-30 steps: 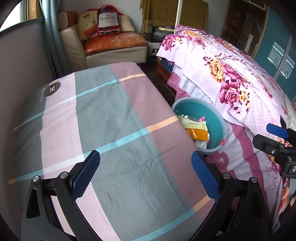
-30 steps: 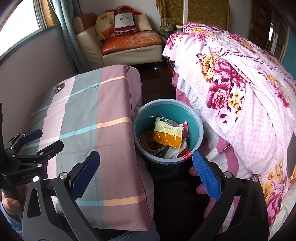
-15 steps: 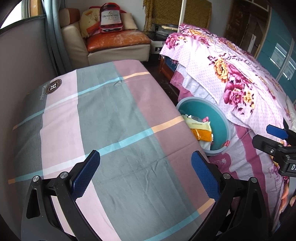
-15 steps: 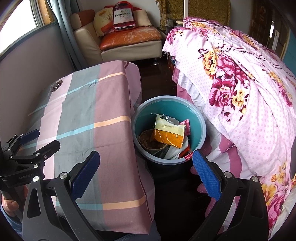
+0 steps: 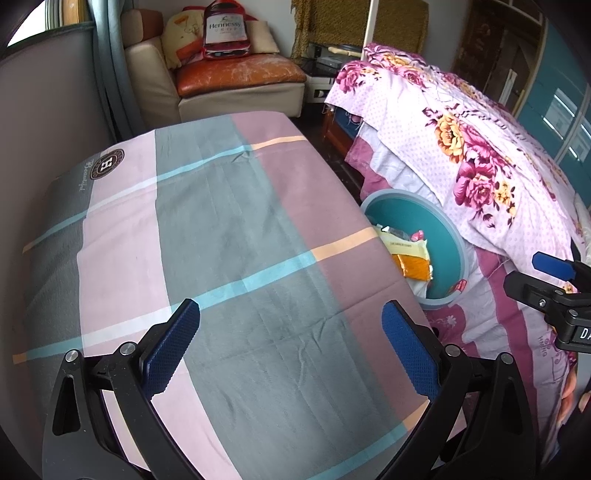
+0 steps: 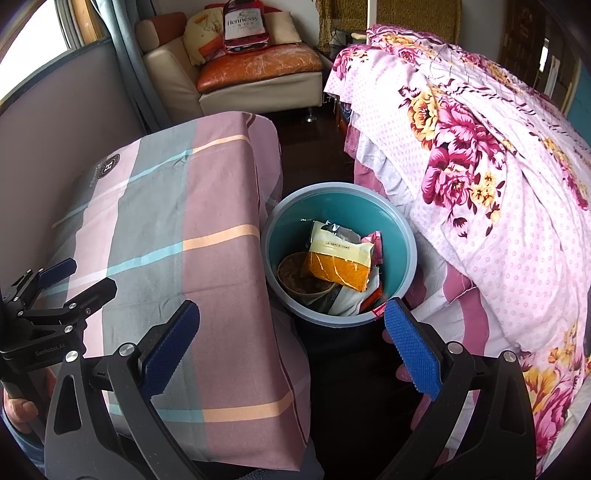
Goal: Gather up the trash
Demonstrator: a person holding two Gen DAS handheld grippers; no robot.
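A blue-grey bin (image 6: 400, 229) with a teal inside stands on the floor between the cloth-covered table and the bed; it also shows in the left wrist view (image 5: 458, 243). It holds a yellow and orange snack bag (image 6: 340, 258), a brown paper bowl (image 6: 295, 277) and other wrappers. My right gripper (image 6: 291, 341) is open and empty, above the near rim of the bin. My left gripper (image 5: 291, 341) is open and empty, over the table's checked cloth (image 5: 207, 236). No loose trash shows on the cloth.
A bed with a pink flowered quilt (image 6: 498, 166) is right of the bin. A cream sofa with an orange cushion (image 6: 258, 66) and a Hennessy bag (image 6: 243, 22) stands at the back. A grey wall panel (image 5: 44, 129) borders the table's left side.
Both grippers have drawn back and shifted slightly, so the bin and the table sit a little further off in both views. Both stay open and empty.
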